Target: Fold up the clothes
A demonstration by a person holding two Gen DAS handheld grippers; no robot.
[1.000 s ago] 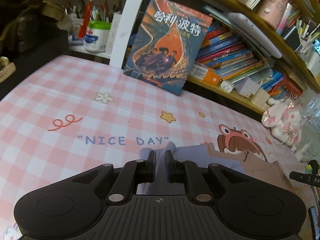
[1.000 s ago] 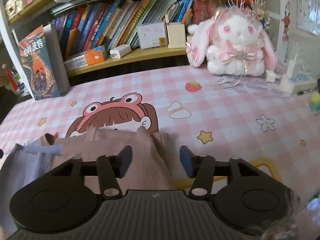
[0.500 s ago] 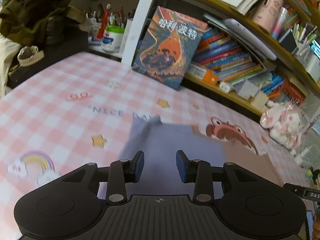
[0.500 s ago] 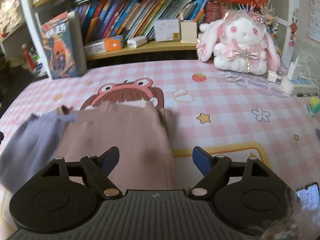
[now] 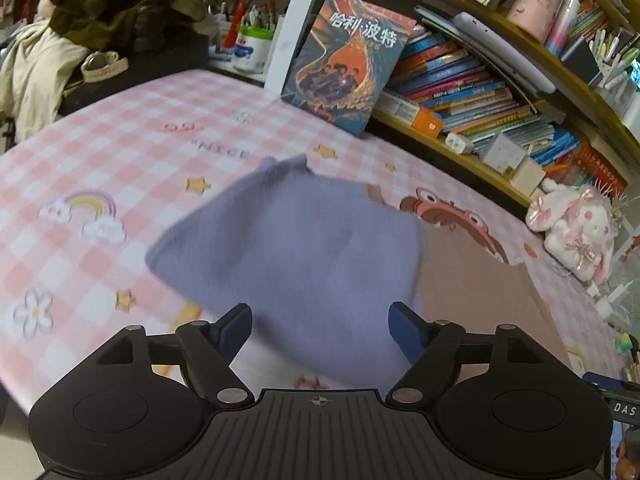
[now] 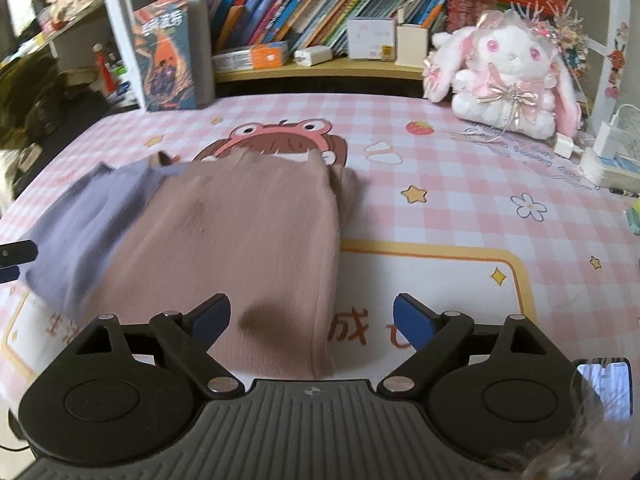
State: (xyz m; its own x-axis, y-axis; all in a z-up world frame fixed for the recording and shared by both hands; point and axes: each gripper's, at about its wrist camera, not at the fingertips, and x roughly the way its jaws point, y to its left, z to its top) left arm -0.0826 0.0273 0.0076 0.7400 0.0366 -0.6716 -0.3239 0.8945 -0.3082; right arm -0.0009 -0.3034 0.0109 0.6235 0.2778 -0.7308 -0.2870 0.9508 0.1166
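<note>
My left gripper (image 5: 320, 328) has its blue-padded fingers (image 5: 236, 326) spread wide and grips nothing; it hangs over the near edge of the lavender garment (image 5: 288, 248), which looks blurred in this view. My right gripper (image 6: 312, 318) is likewise released, its fingers (image 6: 414, 322) wide apart with nothing between them, poised over the near end of the dusty-pink ribbed garment (image 6: 240, 240)

The pink garment lies flat on the pink checked tablecloth (image 6: 460, 208), folded into a long rectangle that runs away from me, with a sleeve or edge bunched at its far right corner. The lavender garment lies just to its left, touching and overlapping its left side; from the left wrist view the same pink piece shows just to the right of the lavender one. Both rest near the front of the table, and the pink one covers part of the frog-hat cartoon print (image 6: 280, 136)

Beyond the clothes, a Harry Potter book (image 5: 344, 64) stands upright against the white shelf post (image 5: 288, 28). A row of books (image 6: 304, 20) fills the wooden shelf behind. A white and pink plush rabbit (image 6: 508, 76) sits at the far right of the table, with a white charger and power strip (image 6: 600, 152) just beside it. A phone (image 6: 604, 388) with a lit screen shows at the near right corner
</note>
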